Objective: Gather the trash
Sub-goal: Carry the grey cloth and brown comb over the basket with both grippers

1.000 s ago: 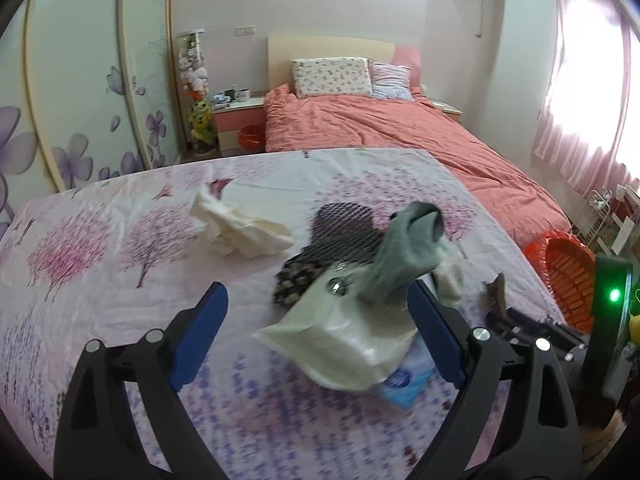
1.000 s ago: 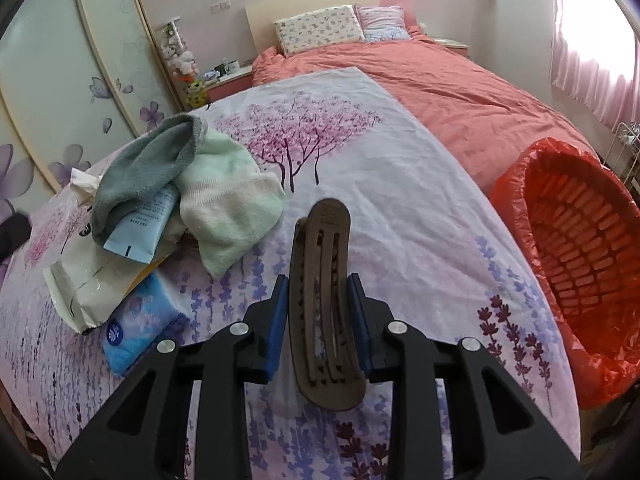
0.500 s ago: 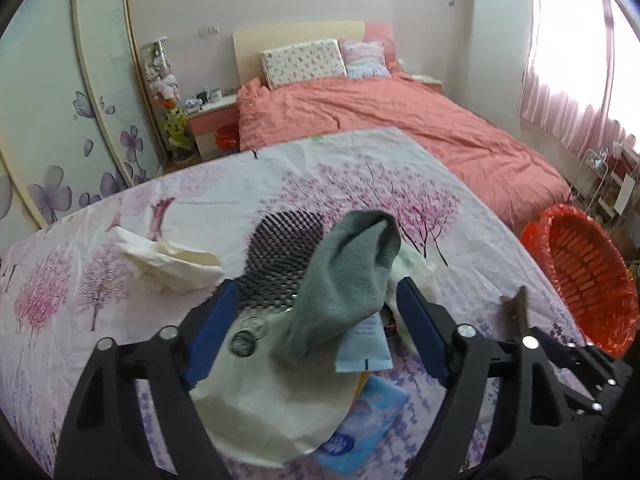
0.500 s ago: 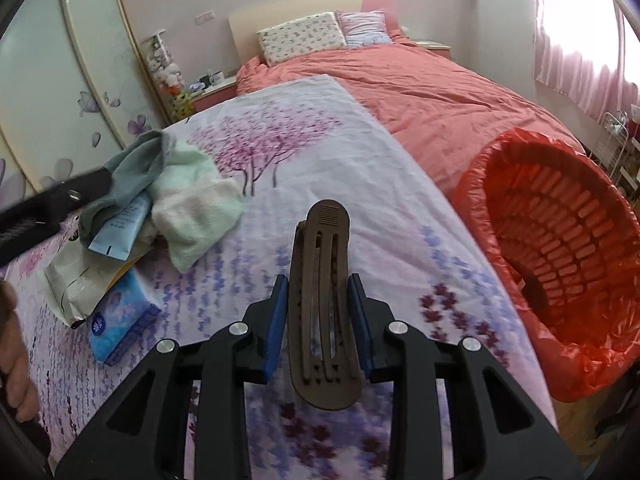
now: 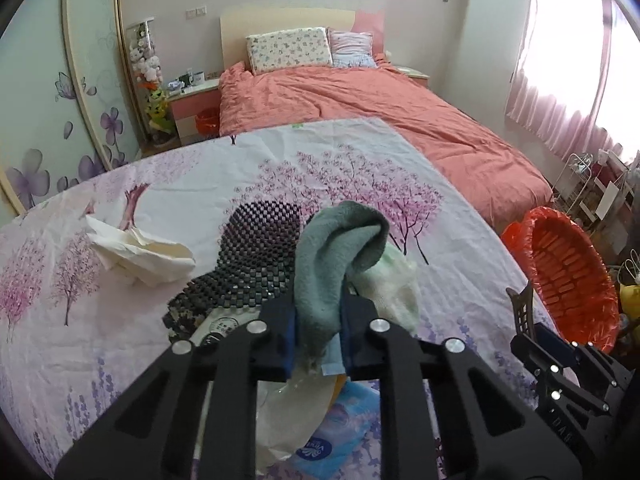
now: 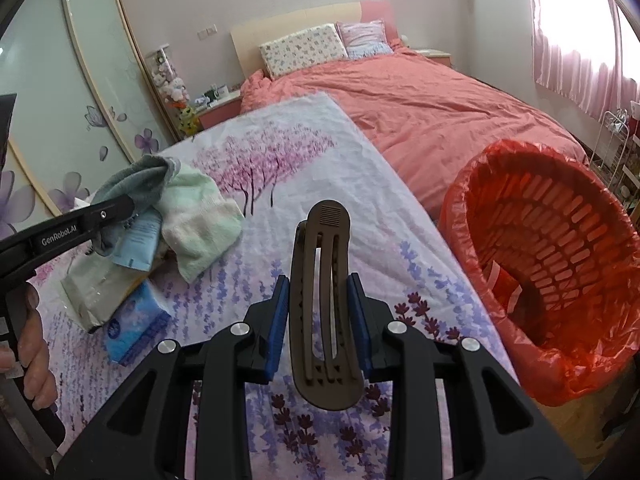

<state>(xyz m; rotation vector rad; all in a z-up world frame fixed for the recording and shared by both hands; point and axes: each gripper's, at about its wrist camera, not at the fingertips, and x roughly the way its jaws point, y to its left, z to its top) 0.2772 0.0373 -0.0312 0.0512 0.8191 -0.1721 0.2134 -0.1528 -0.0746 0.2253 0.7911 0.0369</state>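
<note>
My left gripper (image 5: pixel 318 330) is closing its jaws, and the blue pads press on a grey sock (image 5: pixel 336 248) that stands up from a pile on the flowered sheet. The right wrist view shows the same sock (image 6: pixel 136 180) at the left, with a left finger (image 6: pixel 114 211) beside it. My right gripper (image 6: pixel 318 286) is shut on a brown slotted hair clip (image 6: pixel 324 264), held upright above the sheet. An orange basket (image 6: pixel 472 208) lined with red plastic stands off the bed's right edge, to the right of the clip.
Under the sock lie a pale green cloth (image 5: pixel 394 286), a cream bag (image 5: pixel 280 408), a blue tissue pack (image 5: pixel 332 438) and a black mesh mat (image 5: pixel 256 248). Crumpled white paper (image 5: pixel 136 252) lies to the left. A hand (image 6: pixel 32 344) grips the left handle.
The left gripper moved in over the pile and its jaws closed from wide apart onto the grey sock. The right gripper, still holding the clip, drifted nearer the orange basket.
</note>
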